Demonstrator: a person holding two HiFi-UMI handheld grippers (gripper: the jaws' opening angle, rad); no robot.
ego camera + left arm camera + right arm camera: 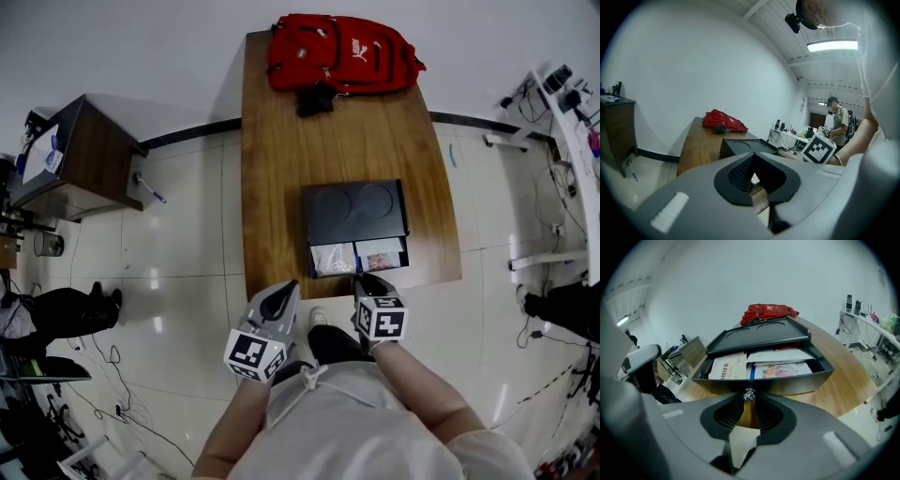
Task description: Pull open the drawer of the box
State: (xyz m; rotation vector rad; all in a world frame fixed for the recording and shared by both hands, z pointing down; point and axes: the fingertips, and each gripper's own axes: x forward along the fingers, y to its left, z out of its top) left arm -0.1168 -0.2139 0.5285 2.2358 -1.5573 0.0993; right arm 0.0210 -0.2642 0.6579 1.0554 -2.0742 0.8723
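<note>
A black box (356, 211) sits near the front edge of the wooden table (281, 141). Its drawer (356, 255) stands pulled out toward me, with papers and a booklet showing inside. In the right gripper view the drawer front (764, 383) carries a small metal knob (749, 393), and my right gripper (749, 397) is shut on that knob. From the head view the right gripper (361, 278) touches the drawer's front. My left gripper (289, 286) hangs just off the table's front edge, left of the drawer, shut and holding nothing (752, 159).
A red backpack (337, 52) lies at the table's far end. A dark wooden cabinet (84, 155) stands on the tiled floor to the left. Desks with equipment line the right wall, and a person (839, 119) stands far off there.
</note>
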